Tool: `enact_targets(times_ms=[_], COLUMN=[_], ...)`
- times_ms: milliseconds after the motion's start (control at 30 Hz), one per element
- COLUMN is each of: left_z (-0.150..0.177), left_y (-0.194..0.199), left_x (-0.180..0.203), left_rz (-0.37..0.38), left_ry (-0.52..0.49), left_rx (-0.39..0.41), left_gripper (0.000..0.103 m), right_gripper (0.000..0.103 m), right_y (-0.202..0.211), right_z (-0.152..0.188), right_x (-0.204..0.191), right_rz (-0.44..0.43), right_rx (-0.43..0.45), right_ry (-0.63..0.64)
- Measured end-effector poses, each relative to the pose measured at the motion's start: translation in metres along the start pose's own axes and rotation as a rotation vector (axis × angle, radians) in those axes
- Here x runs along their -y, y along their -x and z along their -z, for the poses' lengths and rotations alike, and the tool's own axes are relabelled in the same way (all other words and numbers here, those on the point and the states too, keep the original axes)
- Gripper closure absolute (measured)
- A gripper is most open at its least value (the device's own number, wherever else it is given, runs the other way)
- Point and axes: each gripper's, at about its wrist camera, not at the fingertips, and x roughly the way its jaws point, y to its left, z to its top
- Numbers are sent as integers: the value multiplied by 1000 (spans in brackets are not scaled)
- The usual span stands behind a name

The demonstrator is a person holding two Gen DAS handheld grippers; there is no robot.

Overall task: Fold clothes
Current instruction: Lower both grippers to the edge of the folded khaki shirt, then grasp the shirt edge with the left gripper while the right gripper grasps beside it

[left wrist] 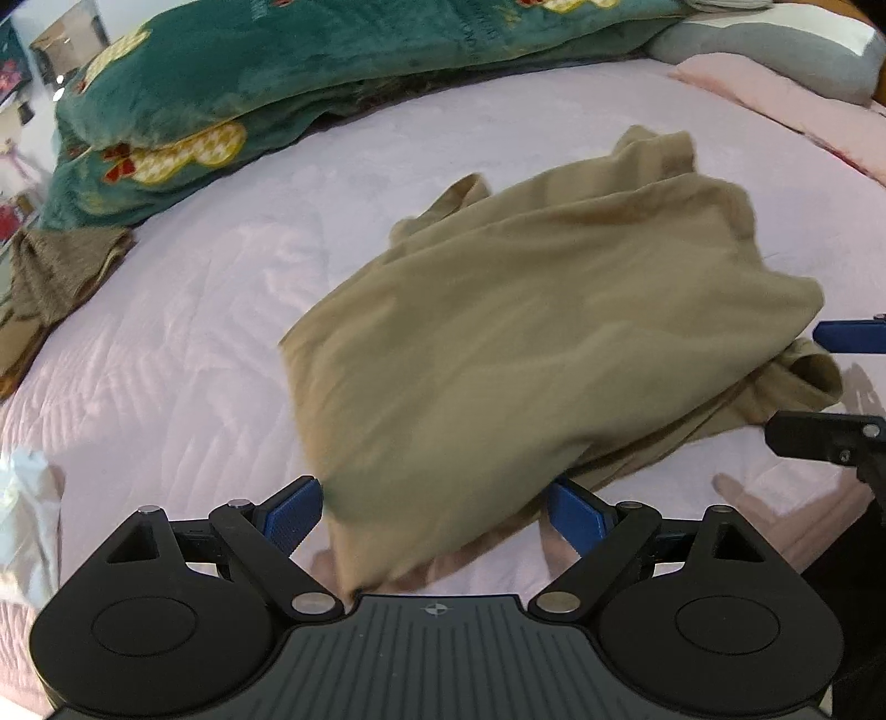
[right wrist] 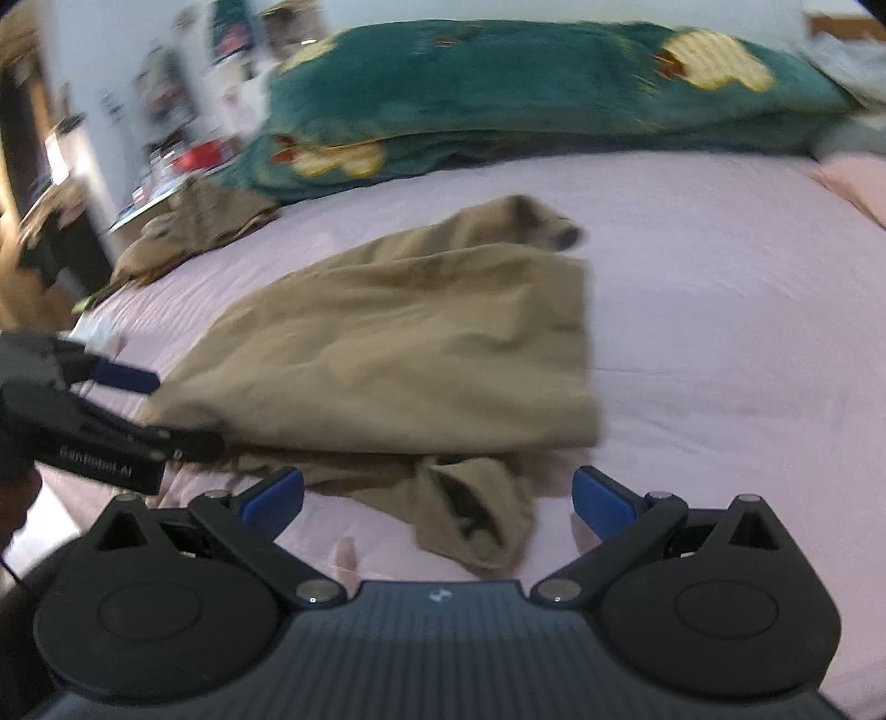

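A tan garment point(left wrist: 542, 310) lies partly folded on the pink bed sheet point(left wrist: 194, 332). My left gripper point(left wrist: 434, 501) is open, and the garment's near edge hangs loose between its blue fingers point(left wrist: 290, 515). In the right wrist view the same tan garment point(right wrist: 398, 354) spreads ahead, and a crumpled sleeve end point(right wrist: 476, 509) sits between the spread fingers of my open right gripper point(right wrist: 437, 498). Each gripper also shows in the other's view, at the garment's side edge: the right gripper point(left wrist: 794, 382) and the left gripper point(right wrist: 185, 412). Both views are blurred by motion.
A green plush blanket point(left wrist: 266, 88) with yellow patterns is piled along the far side of the bed. A brown garment point(left wrist: 61, 266) lies at the left edge. A grey pillow point(left wrist: 775, 44) and pink bedding point(left wrist: 786, 105) sit at the far right. Cluttered furniture point(right wrist: 166, 138) stands beyond the bed.
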Motion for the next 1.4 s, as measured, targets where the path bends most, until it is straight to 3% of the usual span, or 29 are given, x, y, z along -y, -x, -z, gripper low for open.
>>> enact_targets(times_ms=[167, 367, 700, 800, 900, 933, 967, 1000, 1067, 1133, 1200, 1400], left_z=[11, 14, 13, 11, 11, 11, 11, 10, 8, 6, 5, -10], left_y=[2, -19, -34, -36, -38, -38, -39, -39, -40, -39, -38, -32], left_x=[-13, -15, -20, -21, -21, -20, -19, -17, -12, -14, -16, 2], left_rz=[-7, -23, -28, -15, 10, 22, 30, 28, 24, 35, 50, 74], left_ry=[20, 47, 47, 49, 54, 57, 58, 53, 48, 65, 92, 75], left_rx=[-9, -12, 27, 34, 59, 69, 78, 84, 96, 108, 118, 171], left_gripper=[13, 13, 13, 16, 28, 40, 45, 53, 63, 76, 81, 84], right_gripper=[0, 0, 0, 0, 2, 5, 18, 46, 75, 80, 83, 87], right_y=[-16, -40, -61, -60, -57, -55, -53, -51, -46, -45, -42, -26], right_z=[-4, -7, -4, -5, -3, -4, -4, -5, -8, -10, -12, -24], right_x=[-8, -9, -29, -27, -25, -23, -21, -20, -13, -7, -5, 7], right_rz=[1, 43, 148, 137, 123, 118, 112, 107, 72, 26, 3, -1], right_rx=[-9, -80, -75, -72, -55, -49, -38, -27, -10, -8, 0, 26], right_ry=[42, 49, 144, 134, 135, 129, 124, 119, 87, 50, 41, 47])
